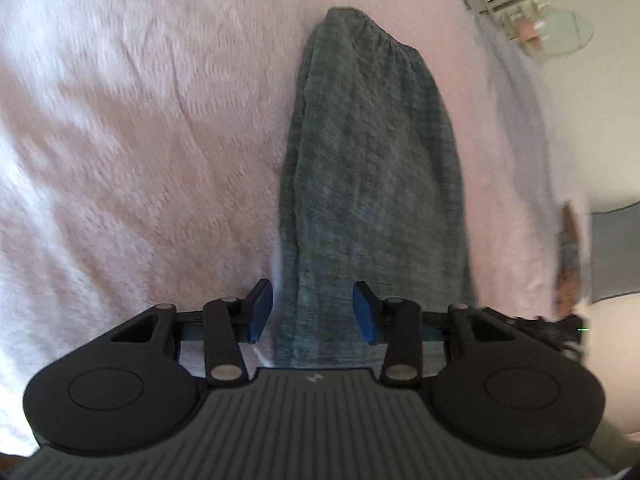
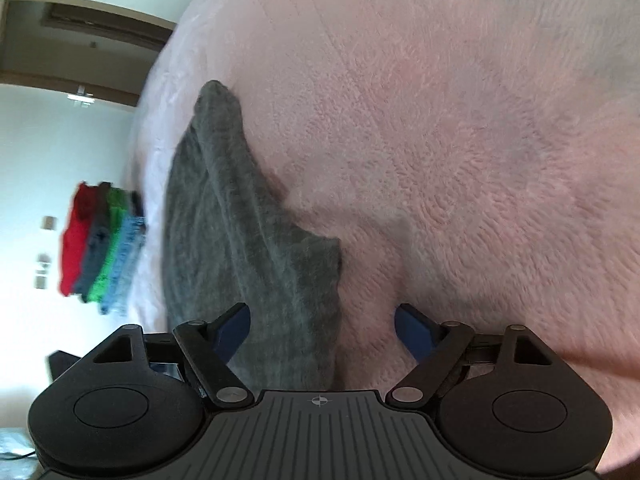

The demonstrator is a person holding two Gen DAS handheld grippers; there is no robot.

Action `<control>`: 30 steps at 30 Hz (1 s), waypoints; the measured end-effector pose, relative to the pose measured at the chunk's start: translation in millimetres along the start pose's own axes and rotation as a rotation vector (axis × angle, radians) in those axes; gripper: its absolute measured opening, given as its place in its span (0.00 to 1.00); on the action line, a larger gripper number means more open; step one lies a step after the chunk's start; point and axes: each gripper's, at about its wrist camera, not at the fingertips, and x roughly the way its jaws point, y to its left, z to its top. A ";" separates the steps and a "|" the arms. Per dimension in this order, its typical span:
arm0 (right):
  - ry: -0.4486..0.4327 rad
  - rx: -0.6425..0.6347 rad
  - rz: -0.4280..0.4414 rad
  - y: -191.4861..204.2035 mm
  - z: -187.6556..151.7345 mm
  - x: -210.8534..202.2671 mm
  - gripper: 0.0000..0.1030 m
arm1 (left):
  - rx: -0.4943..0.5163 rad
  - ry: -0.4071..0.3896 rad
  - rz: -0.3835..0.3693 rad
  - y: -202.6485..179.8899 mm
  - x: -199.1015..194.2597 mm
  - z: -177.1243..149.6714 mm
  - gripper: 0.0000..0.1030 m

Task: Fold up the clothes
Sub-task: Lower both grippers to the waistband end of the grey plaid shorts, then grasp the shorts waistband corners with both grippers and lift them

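Note:
A grey-blue checked garment [image 1: 372, 168] lies lengthwise on a pink fleece bedcover [image 1: 140, 140], folded into a long narrow strip with a gathered waistband at its far end. My left gripper [image 1: 314, 310] hangs open over its near end, the blue pads [image 1: 260, 308] straddling the cloth without pinching it. In the right wrist view the same garment [image 2: 240, 240] runs up the left side, one corner jutting right. My right gripper [image 2: 322, 332] is open, its left pad above the garment's near edge and its right pad [image 2: 414, 334] above bare bedcover [image 2: 460, 140].
A stack of folded clothes [image 2: 102, 248] in red, grey, green and blue sits at the bed's left edge in the right wrist view. The other gripper and part of a hand [image 1: 568, 280] show at the right of the left wrist view. A round glass table [image 1: 560, 32] stands beyond the bed.

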 end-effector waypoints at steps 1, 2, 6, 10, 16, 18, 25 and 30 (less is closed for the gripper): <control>0.007 -0.002 0.024 -2.3 2.8 2.4 0.81 | -0.016 0.005 -0.026 4.7 2.6 0.6 0.37; 0.017 -0.004 0.048 -3.5 5.5 4.5 0.81 | -0.033 0.011 -0.052 9.5 5.3 1.1 0.36; 0.071 -0.019 0.114 -1.9 11.3 13.3 0.67 | -0.062 0.024 -0.088 18.1 9.1 1.5 0.23; 0.107 -0.022 0.126 1.0 7.8 22.4 0.51 | -0.071 0.035 -0.099 20.4 10.6 -0.8 0.06; 0.111 -0.049 0.128 17.1 4.0 14.1 0.03 | -0.042 0.000 -0.124 16.9 -0.1 -5.8 0.02; 0.095 -0.042 0.136 21.2 -0.9 2.0 0.02 | -0.052 -0.019 -0.147 17.1 -8.4 -10.6 0.02; 0.164 0.035 0.081 19.5 -40.7 -33.3 0.03 | -0.165 0.048 -0.189 22.0 -32.1 -67.4 0.02; 0.187 0.119 0.077 28.6 -44.4 -48.8 0.03 | -0.293 0.033 -0.230 20.6 -45.7 -85.4 0.02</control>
